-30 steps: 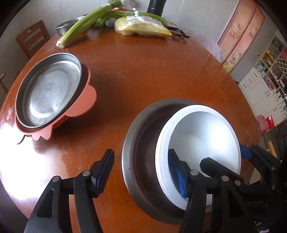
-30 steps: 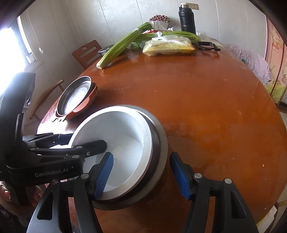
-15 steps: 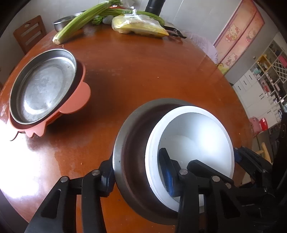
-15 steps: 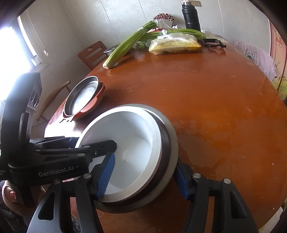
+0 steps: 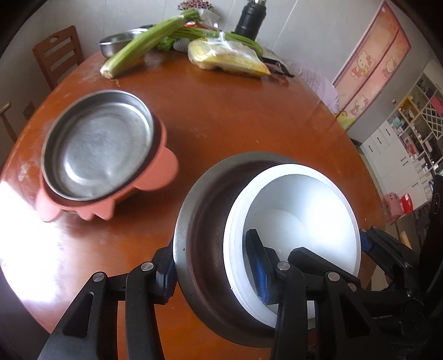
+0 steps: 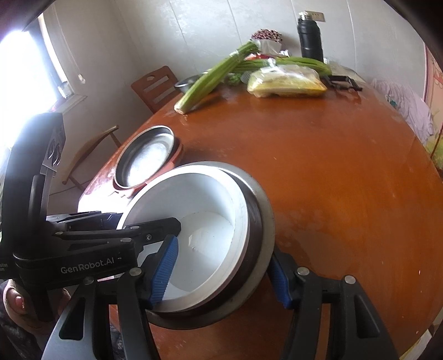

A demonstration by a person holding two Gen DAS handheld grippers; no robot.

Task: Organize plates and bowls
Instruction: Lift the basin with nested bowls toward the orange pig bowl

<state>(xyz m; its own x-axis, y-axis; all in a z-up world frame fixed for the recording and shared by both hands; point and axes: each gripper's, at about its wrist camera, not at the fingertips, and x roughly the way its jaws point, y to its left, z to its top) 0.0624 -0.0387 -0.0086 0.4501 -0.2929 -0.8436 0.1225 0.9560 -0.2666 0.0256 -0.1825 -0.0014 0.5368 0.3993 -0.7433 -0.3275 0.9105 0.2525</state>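
Observation:
A white bowl (image 5: 304, 221) sits nested in a steel bowl (image 5: 205, 210), and the pair is tilted above the round wooden table (image 5: 235, 116). My left gripper (image 5: 213, 271) is shut on the stack's rim, one finger outside the steel wall, one inside the white bowl. My right gripper (image 6: 221, 274) is shut on the opposite rim of the stack (image 6: 257, 221) the same way. A steel plate (image 5: 97, 144) rests in a pink plate (image 5: 163, 169) at the left, also seen in the right wrist view (image 6: 146, 157).
At the far edge lie celery stalks (image 5: 144, 47), a yellow bag (image 5: 227, 59), a small steel bowl (image 5: 116, 41) and a black flask (image 5: 250, 16). A wooden chair (image 5: 58, 55) stands behind the table on the left. Shelves (image 5: 409, 133) stand to the right.
Both grippers have closed onto the rim of the nested bowls from opposite sides. The stack has tilted and lifted off the table.

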